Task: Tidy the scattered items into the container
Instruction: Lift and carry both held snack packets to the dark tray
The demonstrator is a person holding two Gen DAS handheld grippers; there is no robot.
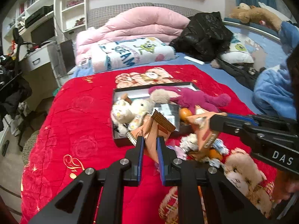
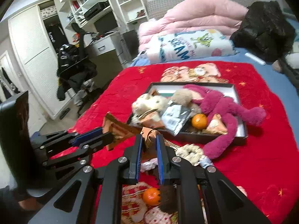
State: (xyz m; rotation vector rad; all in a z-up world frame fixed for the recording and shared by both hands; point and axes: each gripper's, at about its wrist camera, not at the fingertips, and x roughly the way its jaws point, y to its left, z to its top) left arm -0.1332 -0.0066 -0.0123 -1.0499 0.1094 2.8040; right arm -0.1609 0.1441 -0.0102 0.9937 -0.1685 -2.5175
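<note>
A shallow black box (image 1: 119, 140) (image 2: 241, 138) lies on the red blanket. It holds a magenta plush (image 1: 196, 97) (image 2: 229, 108), a cream plush (image 1: 129, 112) (image 2: 149, 100), a silver packet (image 2: 173, 115), an orange (image 2: 199, 120) and snack packs. My left gripper (image 1: 150, 141) is shut on an orange-brown snack pack (image 1: 152, 130) over the box's near edge; it also shows in the right wrist view (image 2: 106, 132). My right gripper (image 2: 149, 140) is shut on another orange snack pack (image 2: 149, 136) (image 1: 201, 128). Loose on the blanket lie an orange (image 2: 151, 196) and a cream scrunchie (image 2: 190, 153).
The red blanket (image 1: 84, 130) covers the bed's near part. Folded pink duvet (image 1: 142, 22), printed pillow (image 1: 130, 54) and black jacket (image 1: 205, 31) lie behind. A desk, chair and shelves stand left of the bed (image 2: 78, 59).
</note>
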